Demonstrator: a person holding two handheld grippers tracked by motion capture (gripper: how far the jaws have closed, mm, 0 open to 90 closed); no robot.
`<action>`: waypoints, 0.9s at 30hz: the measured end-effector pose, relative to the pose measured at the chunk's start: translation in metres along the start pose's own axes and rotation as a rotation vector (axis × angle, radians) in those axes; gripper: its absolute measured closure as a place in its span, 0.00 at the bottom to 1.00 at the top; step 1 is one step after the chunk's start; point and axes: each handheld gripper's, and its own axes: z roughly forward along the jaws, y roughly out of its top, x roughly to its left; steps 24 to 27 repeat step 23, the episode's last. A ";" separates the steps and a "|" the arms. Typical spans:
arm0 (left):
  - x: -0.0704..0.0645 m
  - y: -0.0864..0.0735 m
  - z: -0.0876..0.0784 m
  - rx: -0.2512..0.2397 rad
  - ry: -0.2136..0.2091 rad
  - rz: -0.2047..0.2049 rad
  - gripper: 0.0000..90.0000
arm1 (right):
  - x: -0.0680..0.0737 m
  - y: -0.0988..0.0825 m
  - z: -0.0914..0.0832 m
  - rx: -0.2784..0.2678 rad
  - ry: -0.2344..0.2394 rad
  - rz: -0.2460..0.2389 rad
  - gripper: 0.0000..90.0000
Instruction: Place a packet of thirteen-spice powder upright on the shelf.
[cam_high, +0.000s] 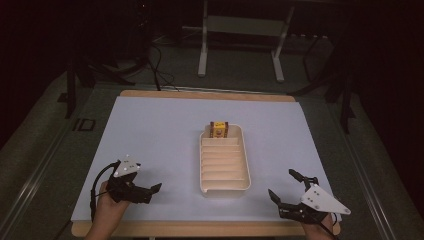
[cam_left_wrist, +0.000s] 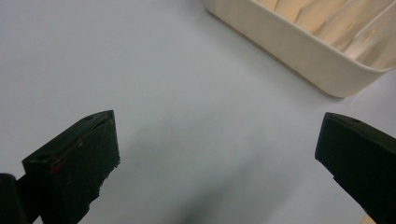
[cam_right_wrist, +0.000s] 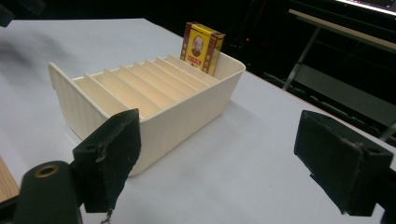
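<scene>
Both claws, left (cam_high: 156, 189) and right (cam_high: 283, 186), apart; beyond, slotted tray (cam_high: 224, 185) with portrait-printed yellow-red pack (cam_high: 219, 130), lettering unreadable.

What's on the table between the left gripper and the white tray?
Nothing: in the high view, only bare pale table cover lies between the left gripper and the slotted tray. The left gripper view shows the same bare stretch.

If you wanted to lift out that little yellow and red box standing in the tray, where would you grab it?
Probably by its top edge, coming down from above. The box stands upright in the last slot at the far end of the cream tray, and its upper part sticks up above the rim. The tray wall and a divider hem in its lower part, so the jaws would best close across its thin faces.
</scene>
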 end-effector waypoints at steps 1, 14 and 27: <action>0.000 0.000 0.000 0.003 -0.001 -0.001 0.00 | 0.000 0.000 0.000 0.000 -0.003 0.002 0.16; -0.004 0.001 0.014 0.048 -0.022 0.001 0.00 | -0.002 -0.001 -0.001 0.004 -0.021 0.018 0.16; -0.001 0.000 0.018 0.079 -0.036 -0.018 0.00 | -0.001 0.000 -0.001 0.000 -0.020 0.012 0.17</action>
